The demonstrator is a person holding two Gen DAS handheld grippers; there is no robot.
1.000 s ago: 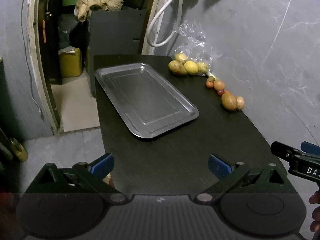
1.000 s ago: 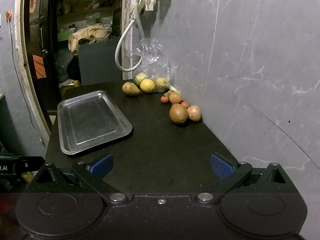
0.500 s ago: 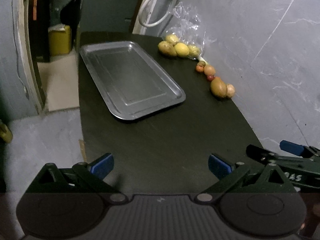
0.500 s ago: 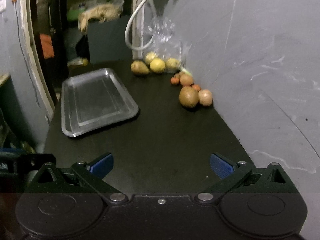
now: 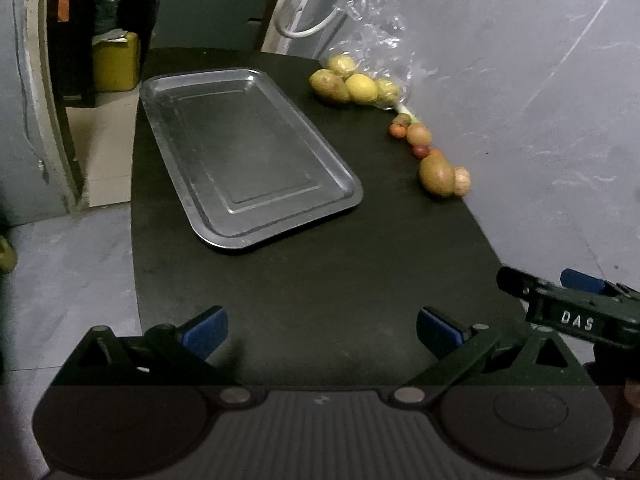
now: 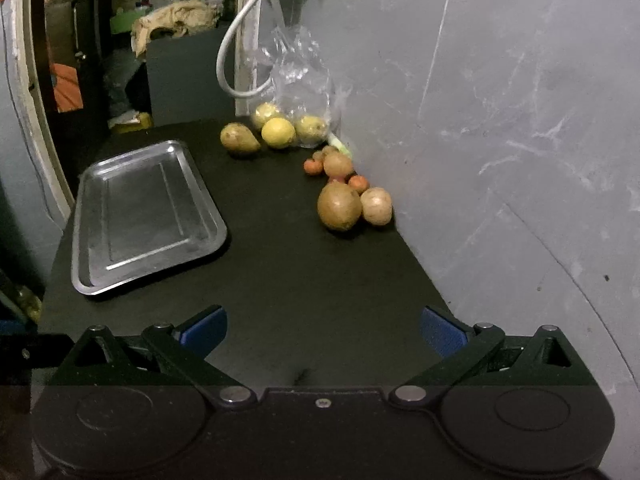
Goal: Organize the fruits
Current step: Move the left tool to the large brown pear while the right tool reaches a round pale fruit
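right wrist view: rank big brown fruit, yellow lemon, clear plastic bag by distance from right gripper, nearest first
From the right gripper, open and hovering over the near table edge:
1. Big brown fruit, right of centre, beside the wall.
2. Yellow lemon, farther back, at the bag's mouth.
3. Clear plastic bag, upright against the wall at the far corner.

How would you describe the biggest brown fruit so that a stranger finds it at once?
Start at the grey wall along the black table. Fruit lies in a row at its foot; the big brown fruit is nearest the camera, touching a smaller, paler one.
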